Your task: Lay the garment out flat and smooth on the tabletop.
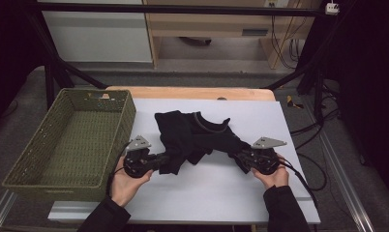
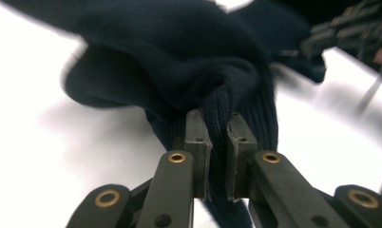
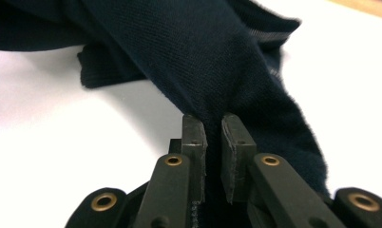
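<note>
A crumpled dark navy knit garment (image 1: 195,137) lies on the white sheet (image 1: 207,188) in the middle of the table. My left gripper (image 1: 164,162) is shut on a ribbed edge of the garment (image 2: 217,142) at its left end, the cloth pinched between both pads. At the right end my right gripper (image 1: 241,157) is shut on another stretch of the garment (image 3: 213,104), the fabric running up and away from its jaws. A hand holds each gripper near the front of the table.
A green woven basket (image 1: 25,164) stands at the left of the table, its inside bare. The white sheet covers a wooden tabletop (image 1: 192,93). Black frame legs and cables run along the right side and behind.
</note>
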A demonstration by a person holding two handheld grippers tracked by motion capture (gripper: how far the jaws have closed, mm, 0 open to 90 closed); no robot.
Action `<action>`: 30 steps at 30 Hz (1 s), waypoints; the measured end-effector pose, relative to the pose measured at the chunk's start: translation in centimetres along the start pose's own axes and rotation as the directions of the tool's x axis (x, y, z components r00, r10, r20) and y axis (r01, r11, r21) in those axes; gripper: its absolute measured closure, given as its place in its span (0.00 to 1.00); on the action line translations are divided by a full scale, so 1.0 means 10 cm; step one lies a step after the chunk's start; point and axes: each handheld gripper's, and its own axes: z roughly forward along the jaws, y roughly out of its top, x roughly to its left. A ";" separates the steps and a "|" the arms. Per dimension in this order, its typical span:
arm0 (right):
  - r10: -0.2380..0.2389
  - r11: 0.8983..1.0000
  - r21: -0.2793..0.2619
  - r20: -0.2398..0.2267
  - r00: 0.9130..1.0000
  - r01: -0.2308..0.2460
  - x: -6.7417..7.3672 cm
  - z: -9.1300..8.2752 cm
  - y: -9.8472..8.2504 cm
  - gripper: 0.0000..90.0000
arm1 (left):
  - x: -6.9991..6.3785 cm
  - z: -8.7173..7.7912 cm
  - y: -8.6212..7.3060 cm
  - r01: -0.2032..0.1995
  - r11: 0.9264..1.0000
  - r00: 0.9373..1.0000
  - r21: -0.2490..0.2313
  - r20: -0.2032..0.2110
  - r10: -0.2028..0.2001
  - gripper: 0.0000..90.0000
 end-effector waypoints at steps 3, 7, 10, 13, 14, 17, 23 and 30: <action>0.010 1.000 -0.026 0.010 1.000 -0.010 -0.06 -0.13 0.03 0.92 | 0.03 -0.14 0.06 0.017 0.999 1.000 -0.041 -0.005 -0.017 0.91; 0.024 0.997 -0.075 0.040 0.999 -0.021 -0.14 -0.29 0.05 0.92 | 0.09 -0.28 0.11 0.044 0.995 0.999 -0.086 -0.001 -0.044 0.92; 0.032 0.995 -0.096 0.073 0.997 -0.025 -0.19 -0.31 0.03 0.91 | 0.09 -0.36 0.15 0.039 0.993 0.999 -0.113 -0.024 -0.042 0.92; 0.037 0.996 -0.083 0.088 0.995 -0.030 -0.20 -0.18 -0.02 0.90 | 0.11 -0.32 0.13 0.041 0.995 0.998 -0.092 -0.038 -0.045 0.91; 0.035 0.997 -0.071 0.081 0.996 -0.030 -0.21 -0.11 -0.05 0.87 | 0.13 -0.28 0.11 0.043 0.996 0.998 -0.082 -0.039 -0.046 0.91; 0.032 0.999 -0.040 0.062 0.998 -0.030 -0.21 0.03 -0.10 0.76 | 0.16 -0.18 0.06 0.035 0.998 0.998 -0.047 -0.055 -0.038 0.91; 0.044 0.987 -0.153 -0.010 0.999 -0.045 -0.04 -0.07 0.06 0.56 | 0.22 -0.08 0.01 0.023 1.000 0.997 -0.006 -0.075 -0.023 0.90; -0.026 0.992 -0.123 -0.145 0.989 0.008 0.41 0.16 0.20 0.52 | 0.26 -0.05 -0.01 0.040 0.999 0.996 0.005 -0.082 -0.039 0.89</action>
